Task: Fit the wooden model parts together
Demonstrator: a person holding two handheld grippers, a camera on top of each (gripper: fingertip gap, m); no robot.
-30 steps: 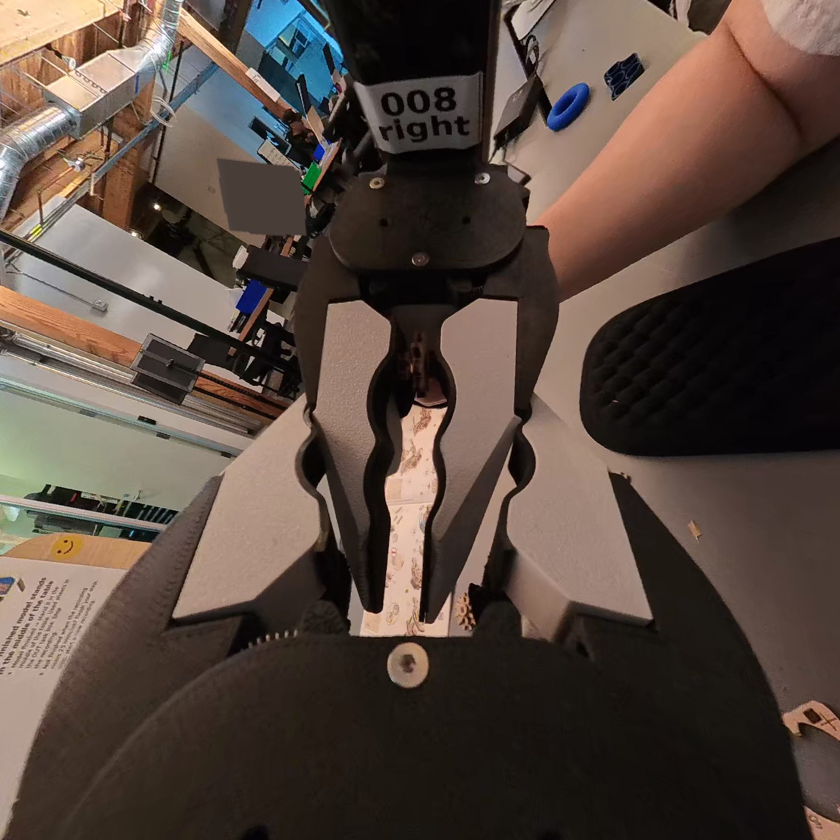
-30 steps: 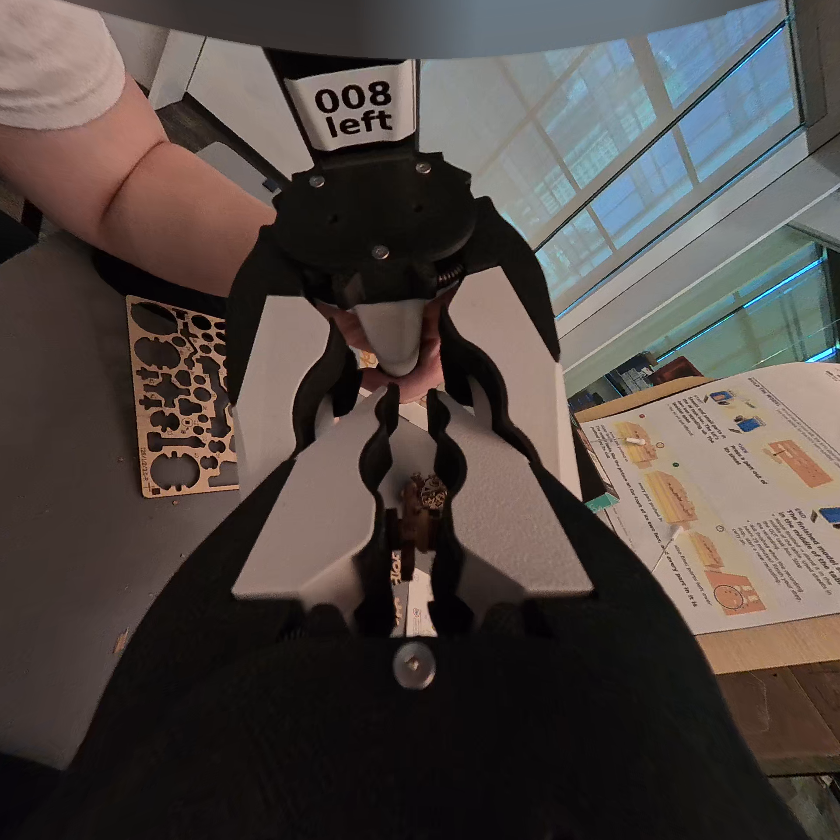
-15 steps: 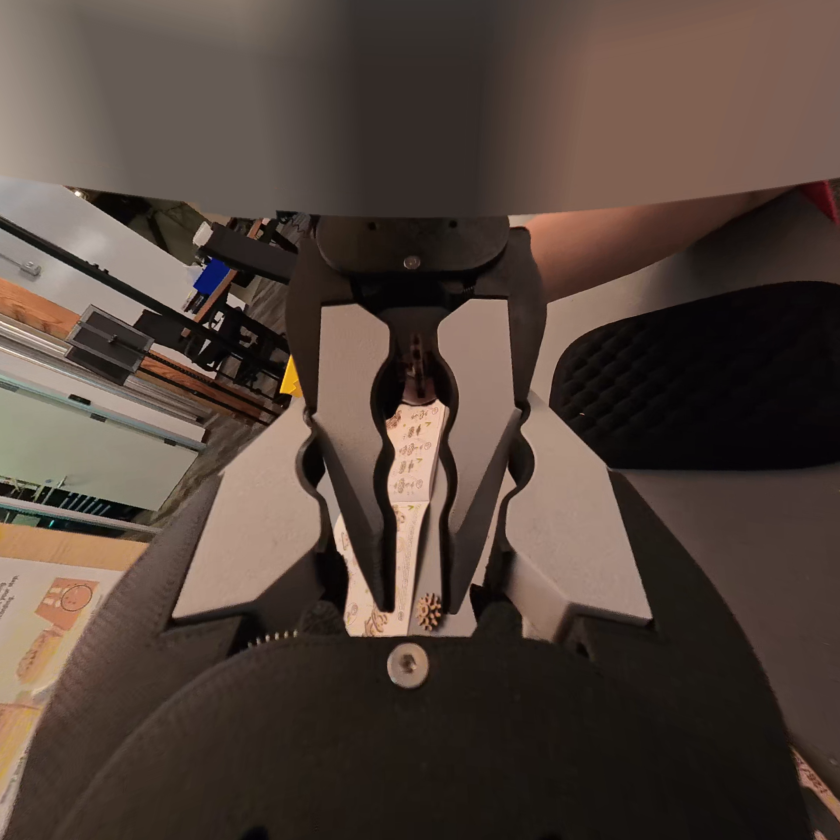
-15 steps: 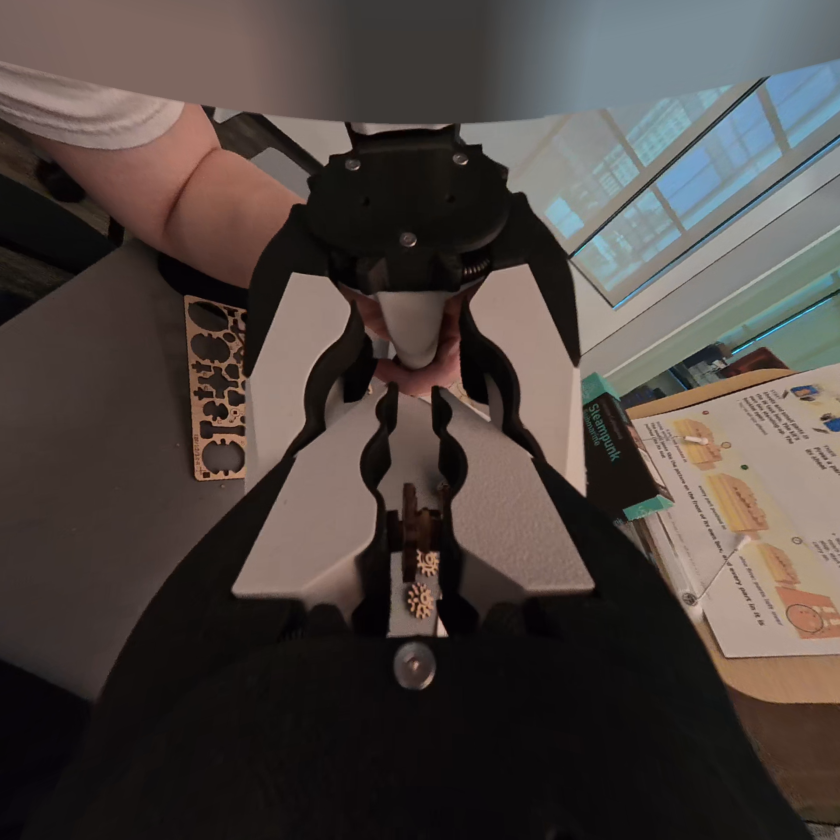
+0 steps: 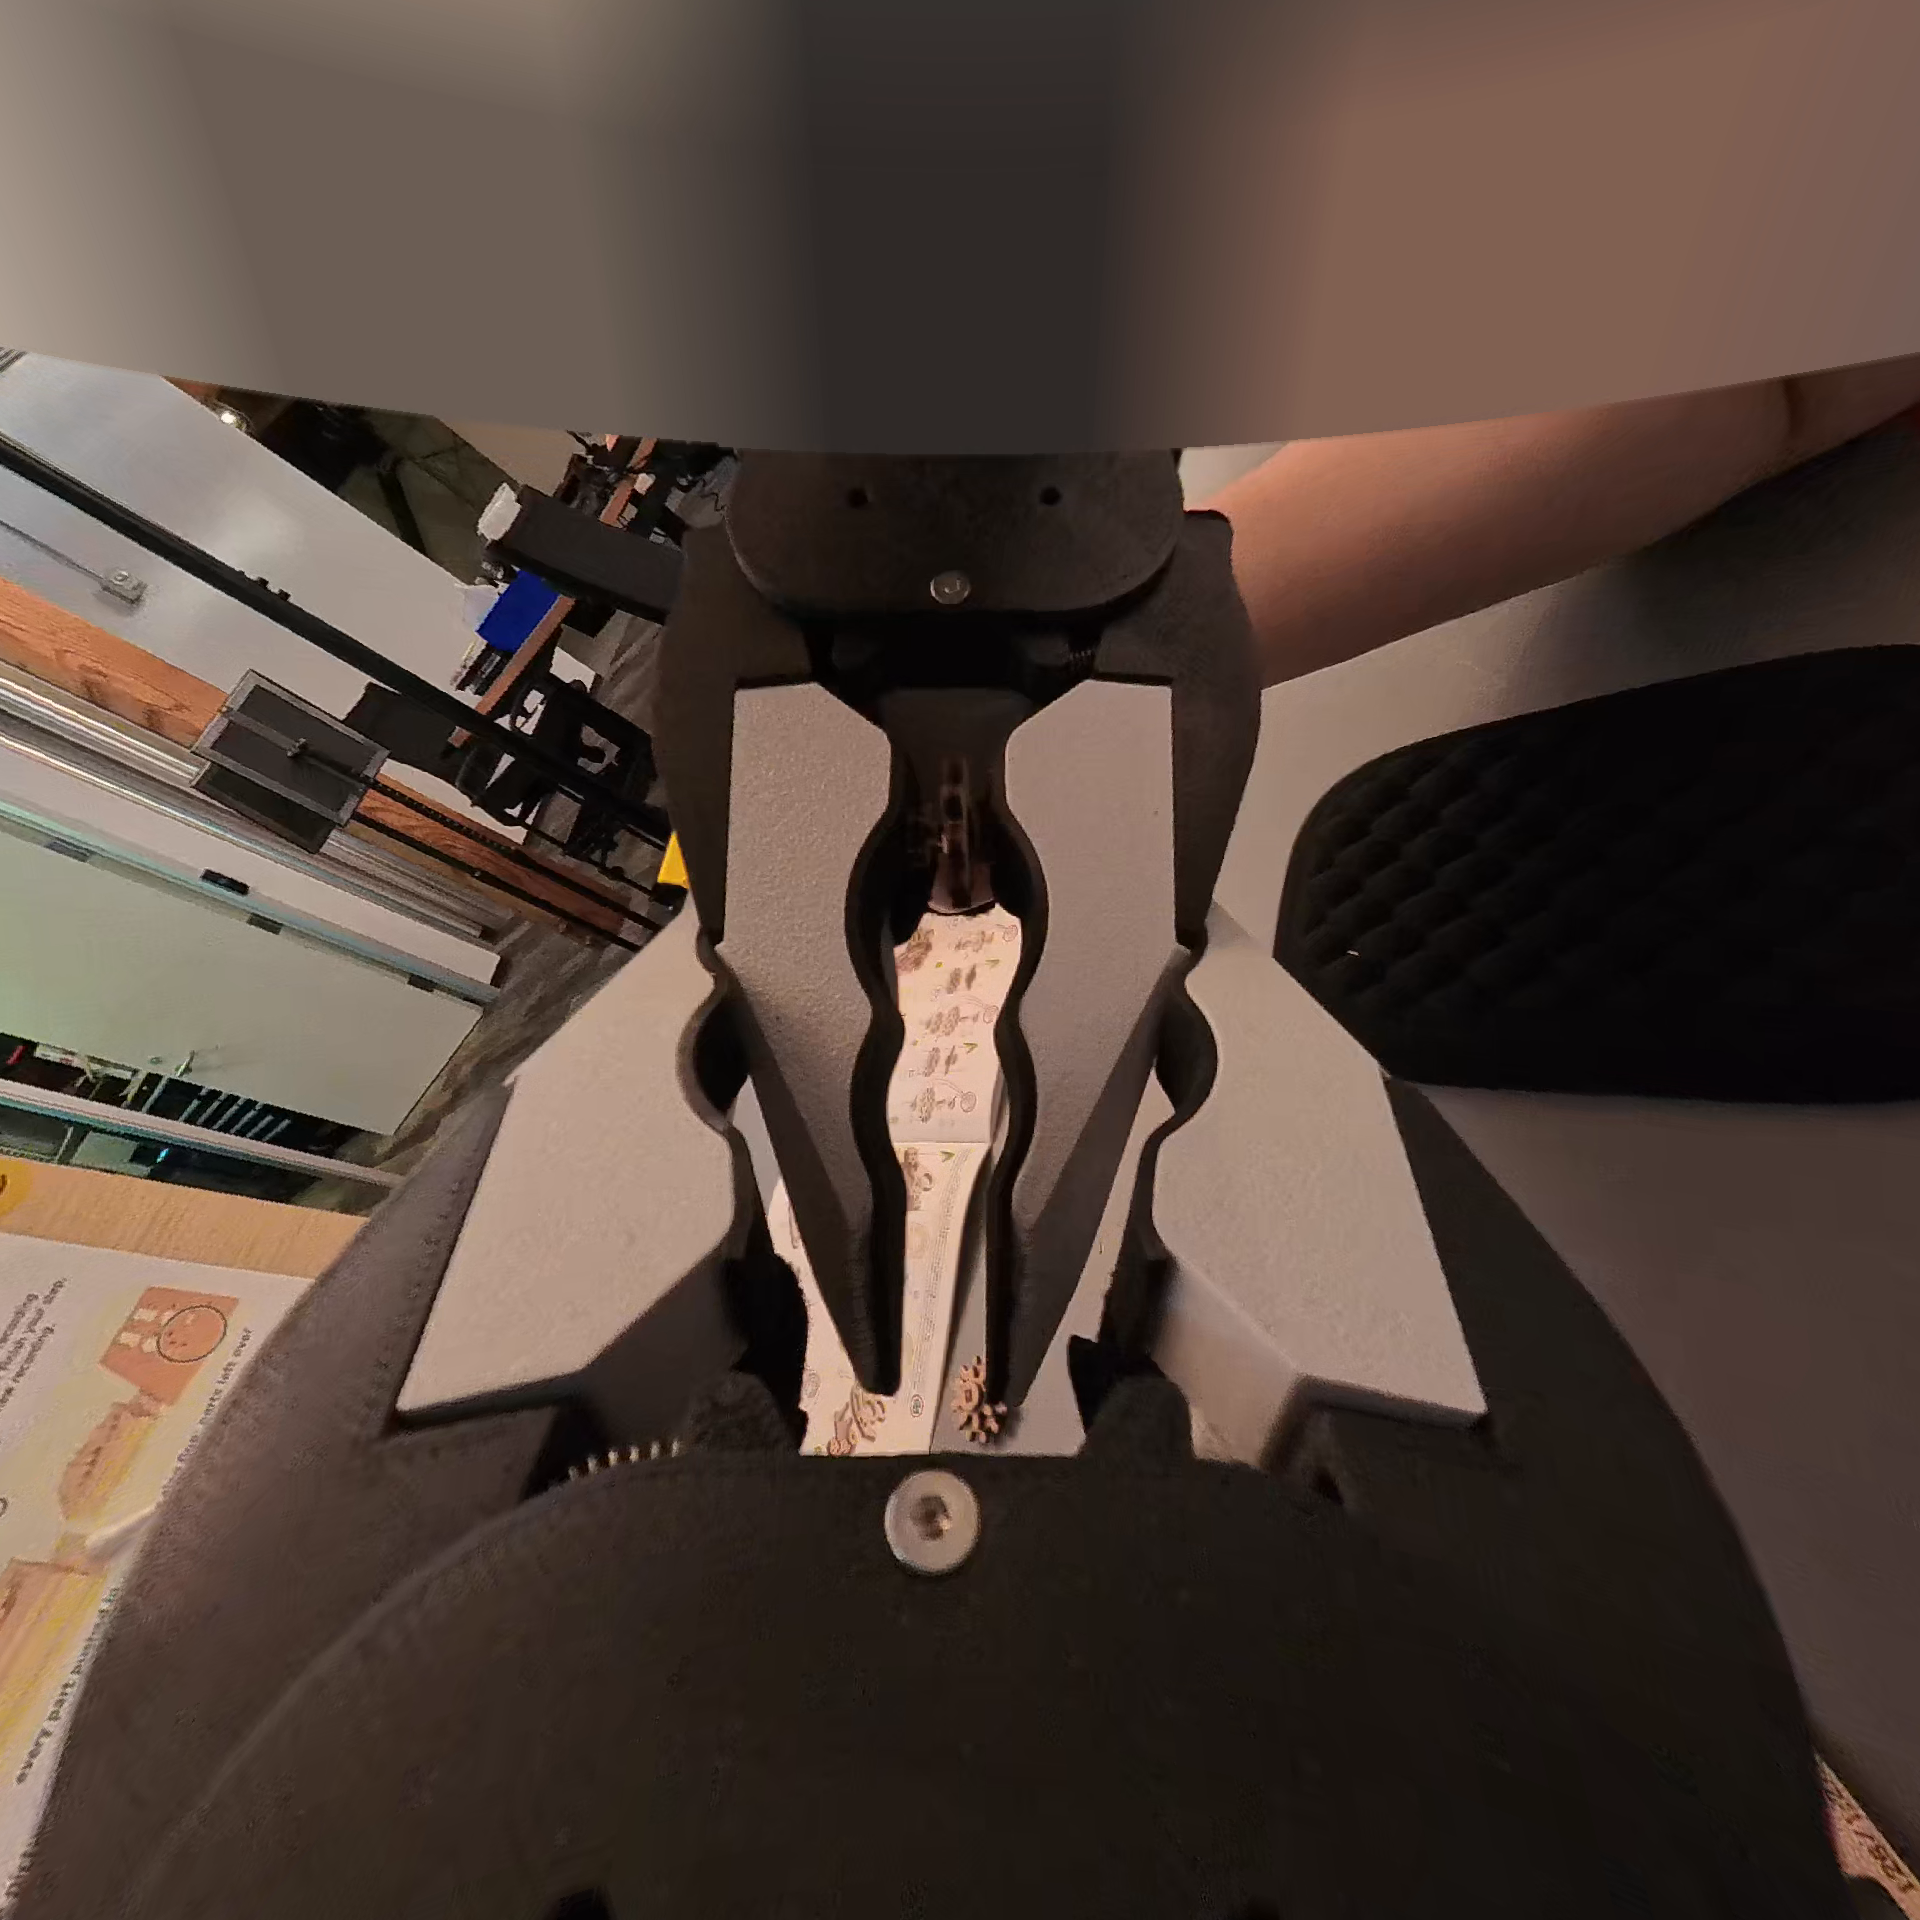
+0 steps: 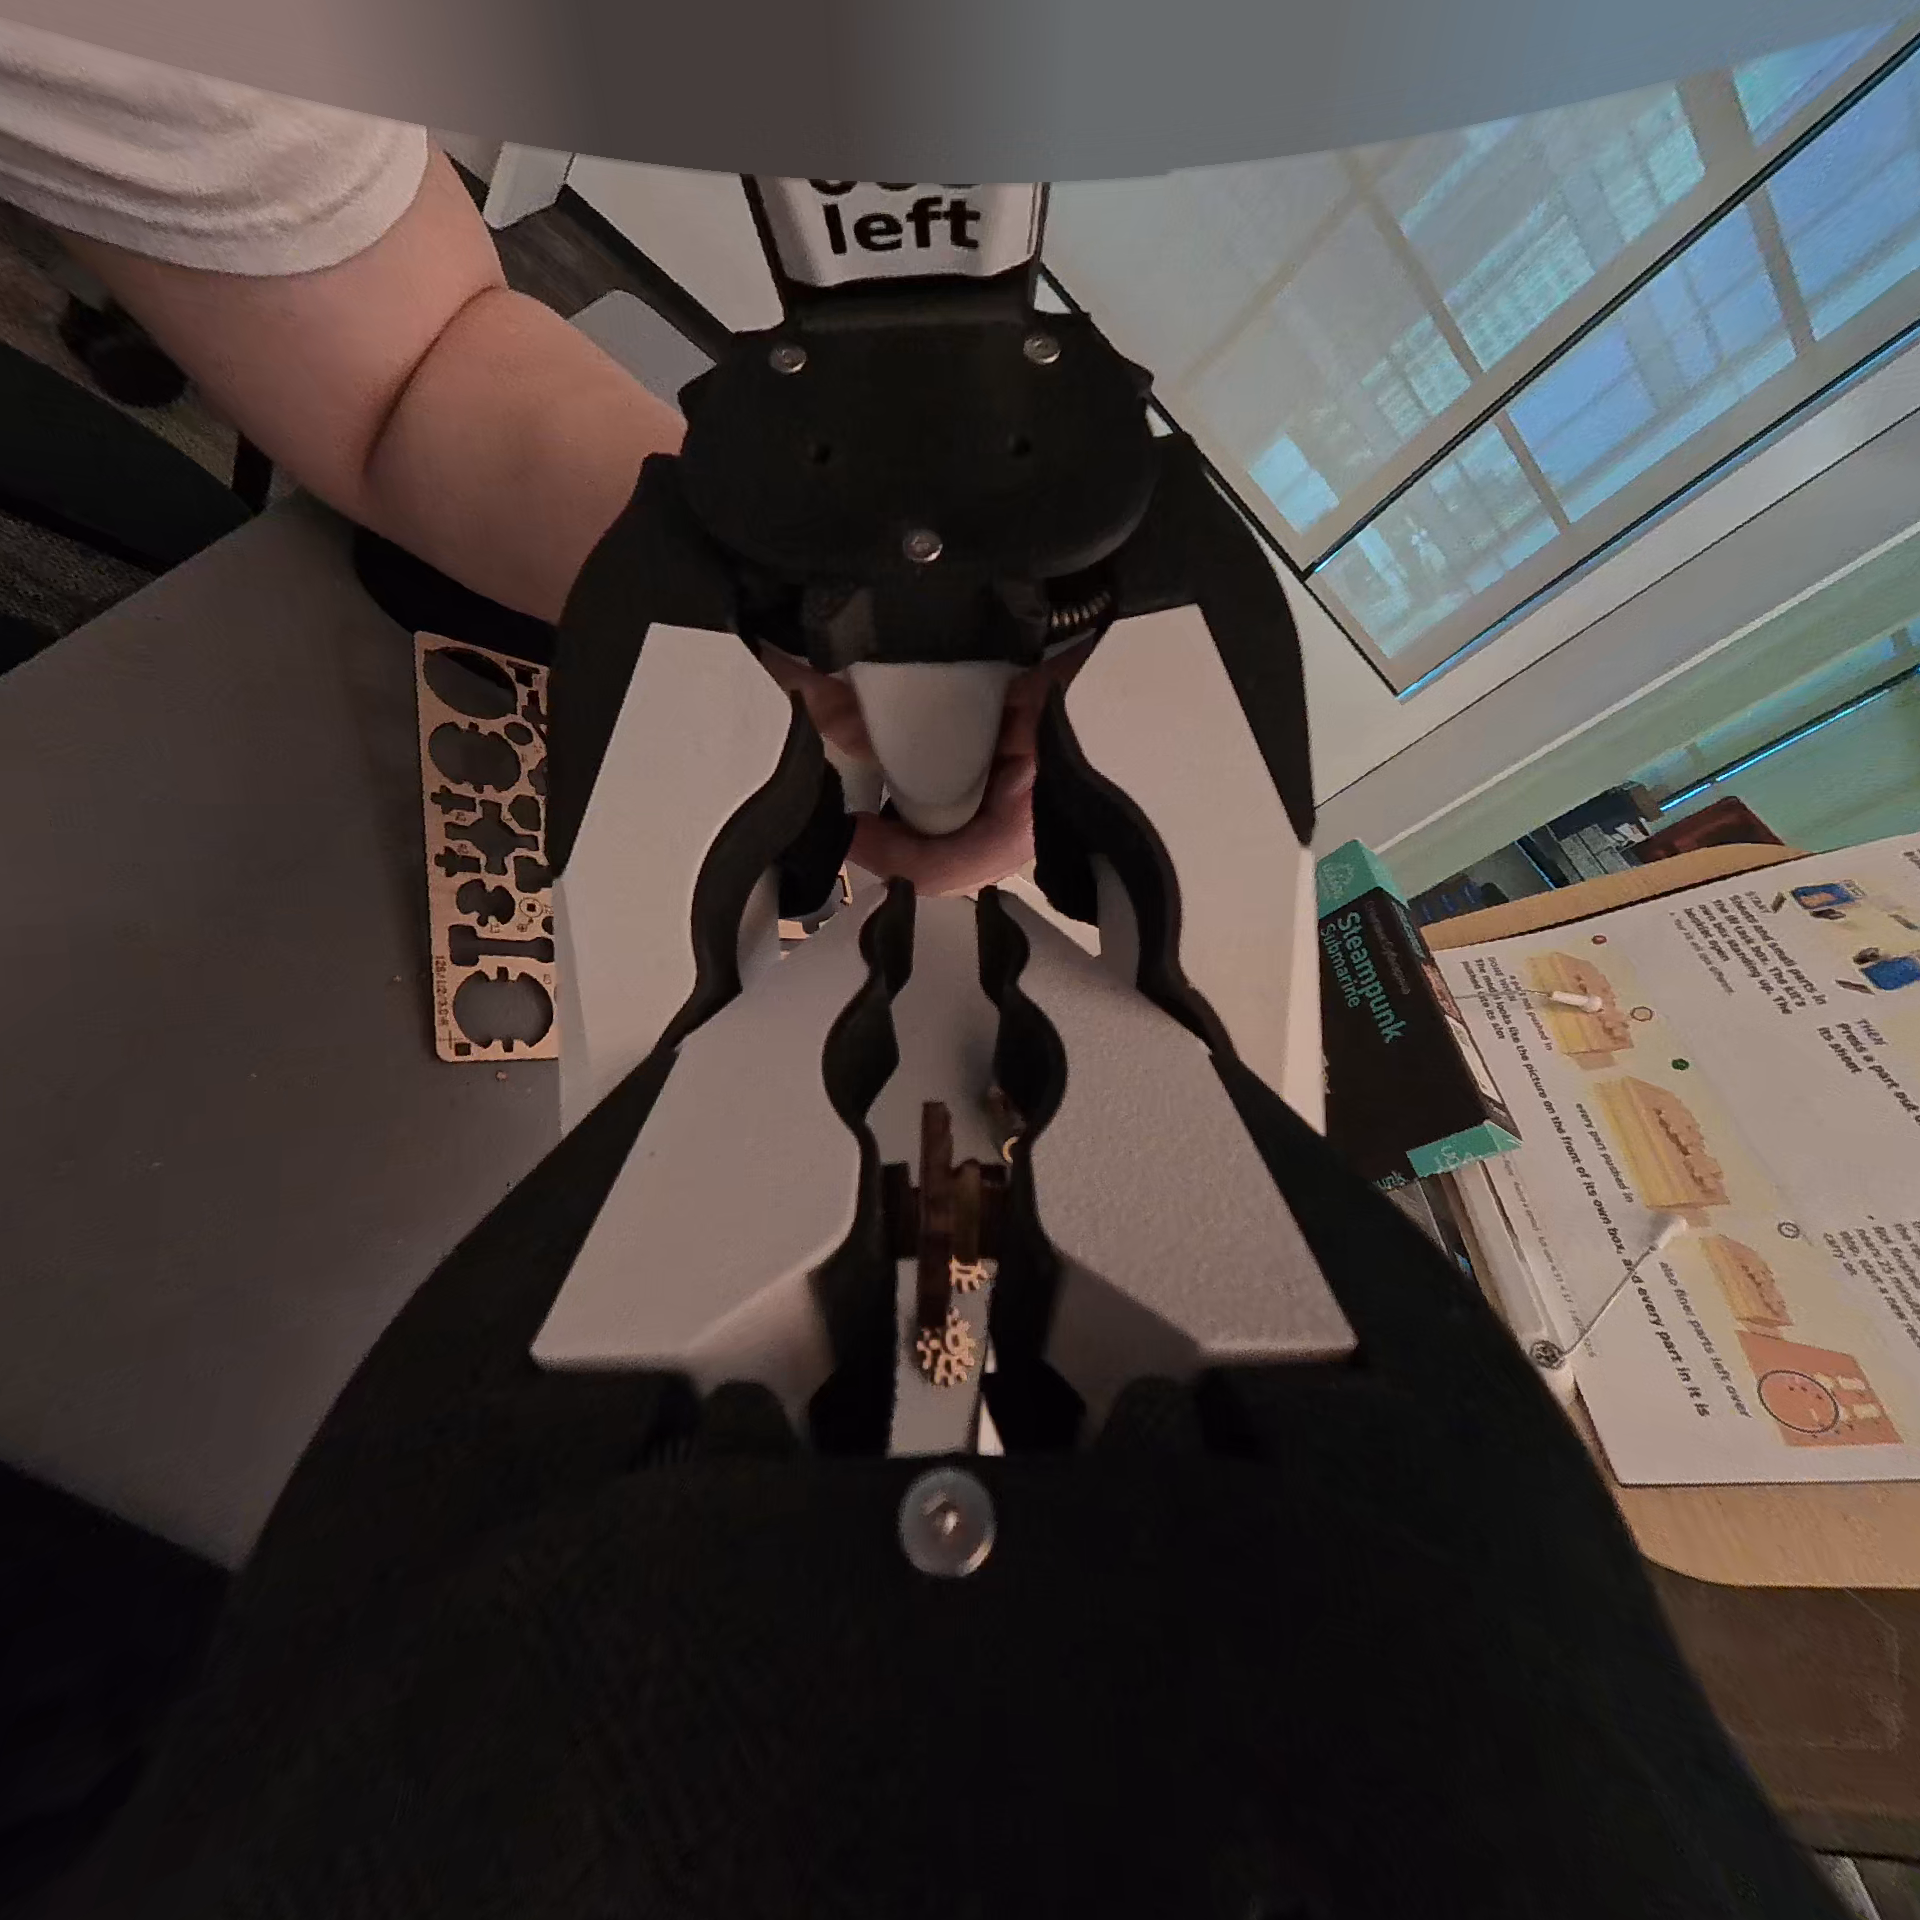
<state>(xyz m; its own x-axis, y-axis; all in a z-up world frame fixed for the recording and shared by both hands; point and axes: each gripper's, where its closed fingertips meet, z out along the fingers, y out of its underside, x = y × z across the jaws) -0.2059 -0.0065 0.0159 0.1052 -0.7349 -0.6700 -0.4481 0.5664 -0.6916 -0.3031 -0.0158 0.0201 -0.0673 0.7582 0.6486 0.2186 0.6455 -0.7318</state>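
Observation:
My right gripper is shut on a small dark wooden gear assembly, held deep between its jaws. It also shows in the left wrist view, far up inside the right gripper, which points at the camera. My left gripper is wide open and empty. Its two fingers stand outside the right gripper's fingers, one on each side. A small pale wooden gear lies on the table below both grippers and shows in the left wrist view too. Another pale gear piece sits just beyond it.
A punched-out plywood sheet lies on the grey table at left. A dark and teal box and a printed poster lie at right. A folded instruction sheet lies under the grippers. A black quilted pad is at right. A person's forearm reaches in.
Both grippers have tilted and shifted together over the table, so the pale gear and instruction sheet come into view beneath. The right gripper keeps its hold; the left stays open.

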